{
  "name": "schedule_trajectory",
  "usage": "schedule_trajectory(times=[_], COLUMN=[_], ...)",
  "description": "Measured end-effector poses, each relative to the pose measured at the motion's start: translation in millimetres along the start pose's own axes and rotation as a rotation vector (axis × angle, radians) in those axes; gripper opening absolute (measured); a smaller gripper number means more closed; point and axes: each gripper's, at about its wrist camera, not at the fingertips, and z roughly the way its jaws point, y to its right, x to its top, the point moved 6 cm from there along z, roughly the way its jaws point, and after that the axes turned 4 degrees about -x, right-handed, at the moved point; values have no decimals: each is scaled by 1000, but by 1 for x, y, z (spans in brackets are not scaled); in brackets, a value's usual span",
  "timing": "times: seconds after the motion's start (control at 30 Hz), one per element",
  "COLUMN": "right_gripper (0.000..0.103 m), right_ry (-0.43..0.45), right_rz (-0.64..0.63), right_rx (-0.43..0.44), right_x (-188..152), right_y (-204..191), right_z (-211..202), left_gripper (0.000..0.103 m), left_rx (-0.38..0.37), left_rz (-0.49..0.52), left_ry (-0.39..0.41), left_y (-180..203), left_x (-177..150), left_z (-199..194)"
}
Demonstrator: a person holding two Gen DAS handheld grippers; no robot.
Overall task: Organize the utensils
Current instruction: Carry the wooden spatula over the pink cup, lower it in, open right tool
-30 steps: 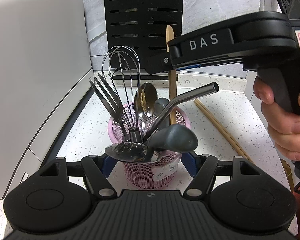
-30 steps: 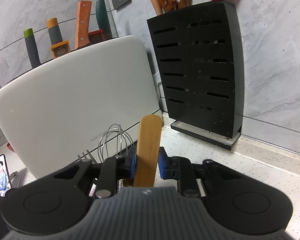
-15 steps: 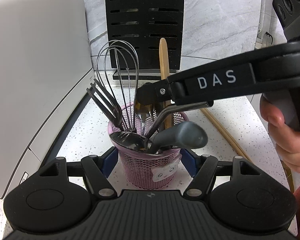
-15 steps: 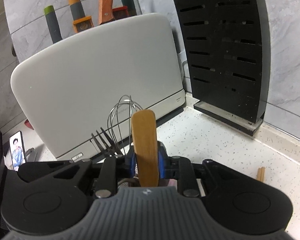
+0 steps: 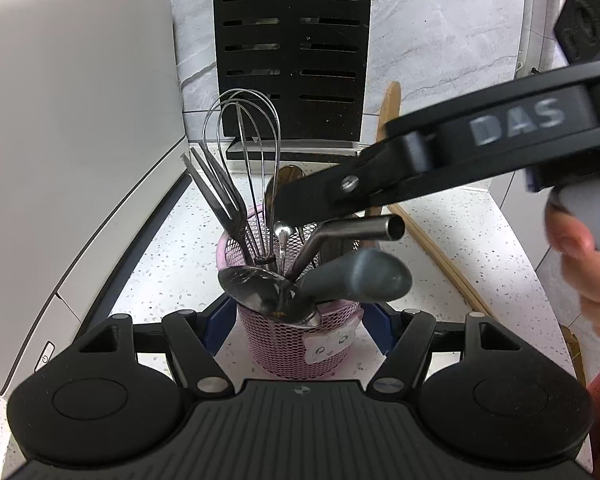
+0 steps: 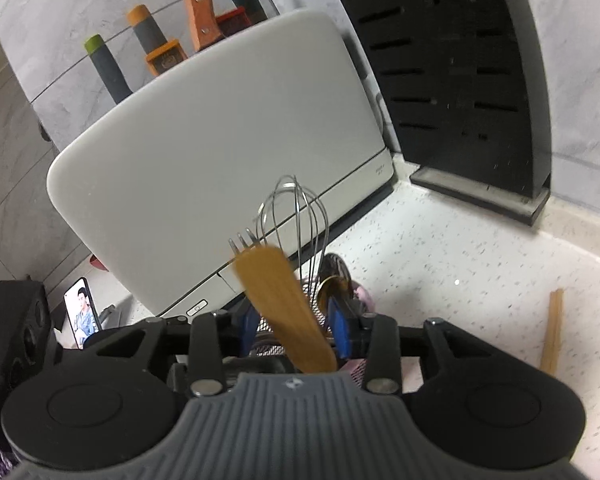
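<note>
Both hands (image 5: 588,272) tilted down over pink basket (image 5: 300,340)

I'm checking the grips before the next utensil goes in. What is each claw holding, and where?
The left claw clamps the pink mesh utensil holder by its sides. The right claw is opening; the flat wooden spatula stands loose between its pads.

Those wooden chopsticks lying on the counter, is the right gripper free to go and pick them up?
Probably yes, shortly. The right gripper is opening, its blue pads parting from the wooden spatula dropped into the pink basket. The chopsticks lie alone on bare counter to its right, nothing covering them.
</note>
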Motion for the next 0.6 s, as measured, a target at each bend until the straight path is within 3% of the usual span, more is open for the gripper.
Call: schedule_trajectory(times=[0.07,0.2,0.37,0.47,0.6], right_gripper=[58,60,65,66,65], right_ry=[25,64,133,161,131], right_rz=[-28,-92,-101,-60,33], right_rx=[-36,-111,-126,-145,-232], right_x=[1,2,13,21,25], right_y=[-3,-8,-7,7,37], right_z=[-7,-25,-51,-66,-70], left_gripper=[79,79,79,78,79], left_rx=[0,-1,1,1,1], left_rz=[0,-3,-5,-6,-6], left_ry=[0,-2,-5,-5,-5], left_y=[0,-1,-1,-1,-1], left_x=[0,0,1,1,1], left_z=[0,0,0,0,1])
